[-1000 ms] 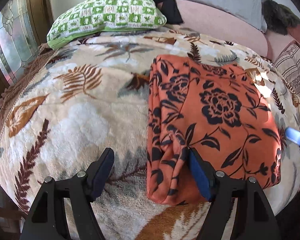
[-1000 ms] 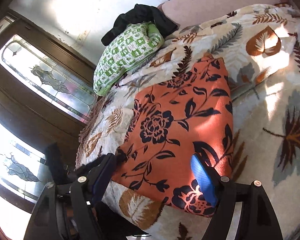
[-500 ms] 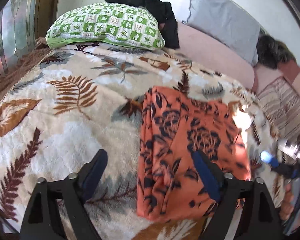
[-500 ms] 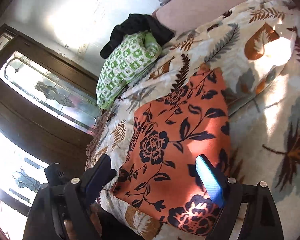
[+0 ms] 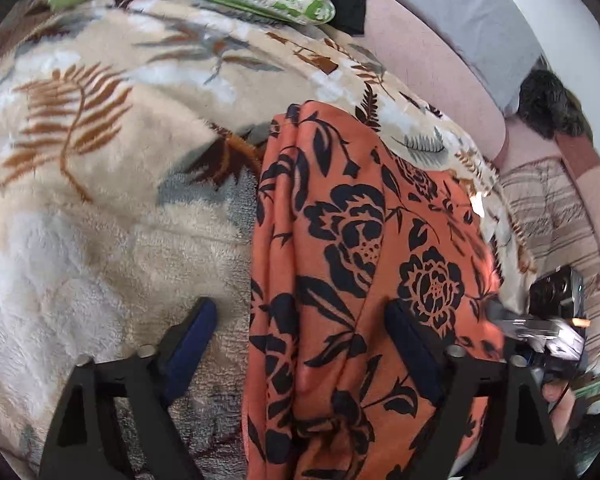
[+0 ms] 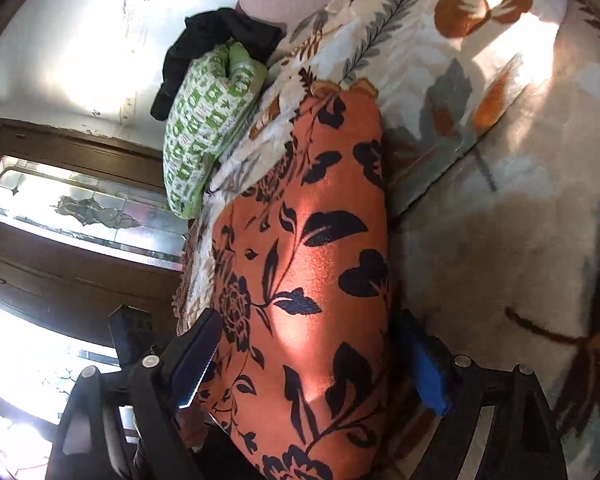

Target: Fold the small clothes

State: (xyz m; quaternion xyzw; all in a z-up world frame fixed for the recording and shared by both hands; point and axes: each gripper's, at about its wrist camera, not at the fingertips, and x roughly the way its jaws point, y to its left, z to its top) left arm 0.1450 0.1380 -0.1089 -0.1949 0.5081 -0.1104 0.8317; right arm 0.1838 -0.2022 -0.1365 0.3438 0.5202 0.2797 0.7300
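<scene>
Orange floral cloth [image 5: 360, 280] lies between both closing tools' fingers.

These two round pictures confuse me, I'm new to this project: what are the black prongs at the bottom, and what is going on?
Each picture comes from a camera on a hand-held gripper carried by a person, looking along its two fingers. One shows the left hand-held gripper, the other the right hand-held gripper. On a leaf-patterned blanket lies a folded orange floral garment. Both sets of jaws are closing around its near edges, one at each side, but neither grips it yet. A green pillow lies farther back.
</scene>
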